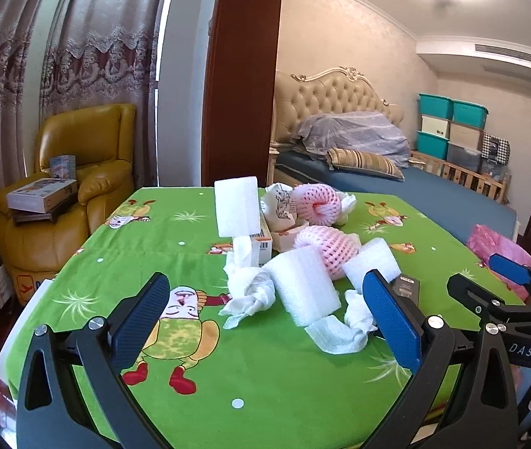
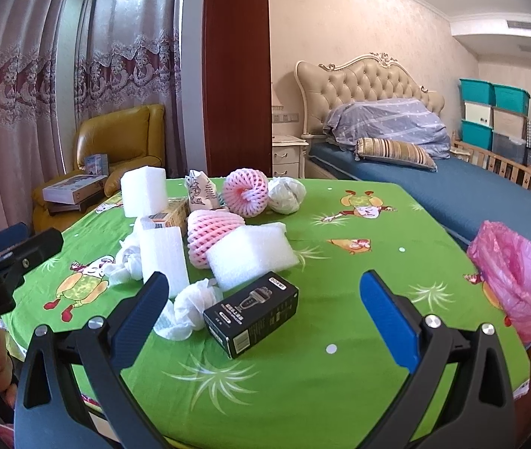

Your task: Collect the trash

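Nearest the left wrist cam: left gripper [image 1: 265, 310], jaws spread wide, nothing btwn them, hovering over bare green tablecloth [image 1: 265, 385] at the near edge. Just ahead of its right finger lies crumpled white tissue [image 1: 344, 331], touching a white foam block [image 1: 305, 284]; a second knotted tissue [image 1: 248, 295] sits left of that block.

Right gripper [image 2: 265, 310] also wide open, holding nothing. A black carton [image 2: 252, 314] lies btwn its fingers' line, flat on the cloth, w/ a tissue wad [image 2: 190, 305] touching its left end.

Trash pile is mid-table: foam slab [image 2: 252, 256], upright foam piece [image 2: 164, 252], tall foam block [image 2: 143, 191] at the far left edge, two pink fruit nets [image 2: 246, 192], paper ball [image 2: 286, 194].

Pink bag [image 2: 516, 273] hangs open at the table's right edge, well apart from the pile. Cloth btwn pile & bag is open; so is the near strip in front of both grippers.
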`<state>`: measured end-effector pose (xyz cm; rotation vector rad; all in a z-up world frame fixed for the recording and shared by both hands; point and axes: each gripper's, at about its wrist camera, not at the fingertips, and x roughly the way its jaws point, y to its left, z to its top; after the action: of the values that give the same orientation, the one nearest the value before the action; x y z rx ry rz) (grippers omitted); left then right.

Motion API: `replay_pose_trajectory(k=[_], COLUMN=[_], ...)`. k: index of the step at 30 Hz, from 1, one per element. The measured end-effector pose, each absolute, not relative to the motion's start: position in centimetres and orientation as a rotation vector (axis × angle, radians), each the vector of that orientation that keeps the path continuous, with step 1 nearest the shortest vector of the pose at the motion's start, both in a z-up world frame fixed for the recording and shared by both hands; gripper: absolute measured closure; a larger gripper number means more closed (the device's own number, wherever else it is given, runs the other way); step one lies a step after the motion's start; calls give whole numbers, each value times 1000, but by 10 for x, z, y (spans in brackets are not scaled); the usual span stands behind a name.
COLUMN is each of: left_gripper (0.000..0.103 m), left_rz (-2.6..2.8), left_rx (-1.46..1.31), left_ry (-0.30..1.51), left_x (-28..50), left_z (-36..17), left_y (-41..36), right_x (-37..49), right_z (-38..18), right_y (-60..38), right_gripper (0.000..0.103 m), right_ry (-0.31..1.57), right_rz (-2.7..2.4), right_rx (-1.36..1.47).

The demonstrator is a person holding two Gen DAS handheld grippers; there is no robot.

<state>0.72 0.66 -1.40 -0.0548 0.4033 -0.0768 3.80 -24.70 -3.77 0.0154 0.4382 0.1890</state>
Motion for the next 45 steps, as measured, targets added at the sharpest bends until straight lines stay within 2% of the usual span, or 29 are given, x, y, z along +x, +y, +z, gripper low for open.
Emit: replay_pose_trajectory(k=[7,16,26,32,33,34,35,36,40,45], left_gripper=[7,7,7,7,11,12,15,16,23,27], left_rz=[-48,-37,-251,-366,-378,-391,-396,-401,-421,-398], left_rx=[-100,32,175,217,237,249,254,261,300,368], left_ry=[465,622,633,677,685,693,702,709,713,693], left_x=[45,77,80,94,98,101,104,106,116,113], left_z=[-22,-63,-66,-77,-80,-82,-83,-84,-88,-93], left_y=[38,42,-19,-64,-73,-79,-83,-87,-104,-116], right_x=[70,112,116,121,122,120,120,119,112,106], right_z=[-60,-97,-102,-105,-105,-105,-106,-107,-109,-110], right_y=[-239,-208,-256,-266,-269,-272,-275,-278,-294,-302], right_gripper=[4,5,29,29,30,33,50,59,59,59], right_ry=[577,737,767,769,768,763,762,765,748,739], right_rz=[184,146,46,54,55,54,54,51,56,51], right_rx=[6,-109,-11,19,26,27,23,21,44,58])
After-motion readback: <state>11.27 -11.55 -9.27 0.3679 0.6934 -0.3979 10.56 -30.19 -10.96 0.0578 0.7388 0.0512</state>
